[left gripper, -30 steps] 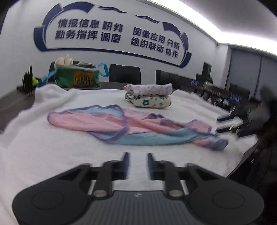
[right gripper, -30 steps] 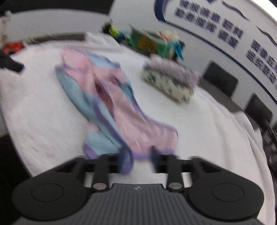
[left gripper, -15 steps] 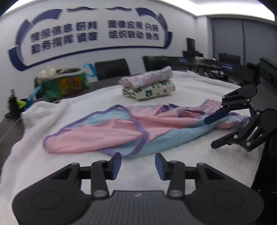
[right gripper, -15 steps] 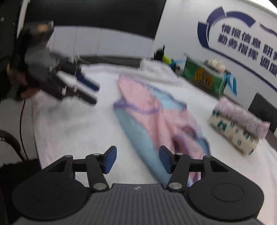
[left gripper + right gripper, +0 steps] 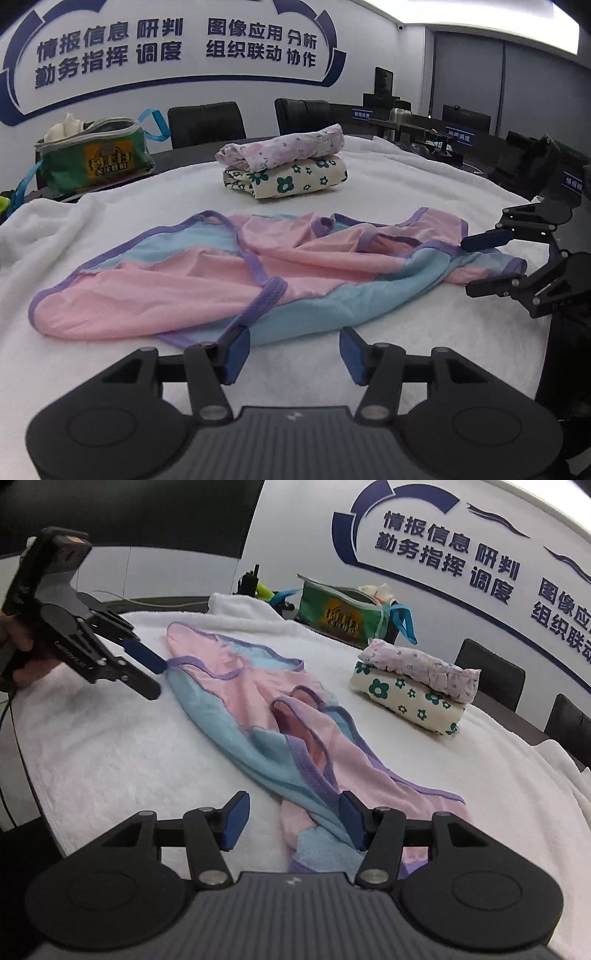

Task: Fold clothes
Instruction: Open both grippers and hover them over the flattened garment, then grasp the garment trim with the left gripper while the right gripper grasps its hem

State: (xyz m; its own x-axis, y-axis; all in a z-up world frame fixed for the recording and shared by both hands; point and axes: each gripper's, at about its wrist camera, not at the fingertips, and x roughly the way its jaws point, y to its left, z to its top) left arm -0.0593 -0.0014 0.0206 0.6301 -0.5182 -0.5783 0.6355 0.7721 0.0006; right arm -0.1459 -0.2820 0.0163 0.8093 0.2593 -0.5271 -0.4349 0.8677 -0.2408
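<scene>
A crumpled pink-and-blue garment (image 5: 236, 273) with purple trim lies unfolded on a white towel (image 5: 388, 343) covering the desk. The left claw (image 5: 291, 350) hovers wide open at the garment's near edge, gripping nothing. The right claw (image 5: 293, 823), also spread wide and empty, sits over the garment's other end. Behind it rest two folded floral pieces (image 5: 284, 166), stacked, and a green bag (image 5: 96, 155).

We are in an office meeting room — large blue Chinese lettering (image 5: 177, 40) spans the white wall, black office chairs (image 5: 207, 120) line a long table (image 5: 110, 184), and desks with monitors (image 5: 467, 118) stand beyond.
</scene>
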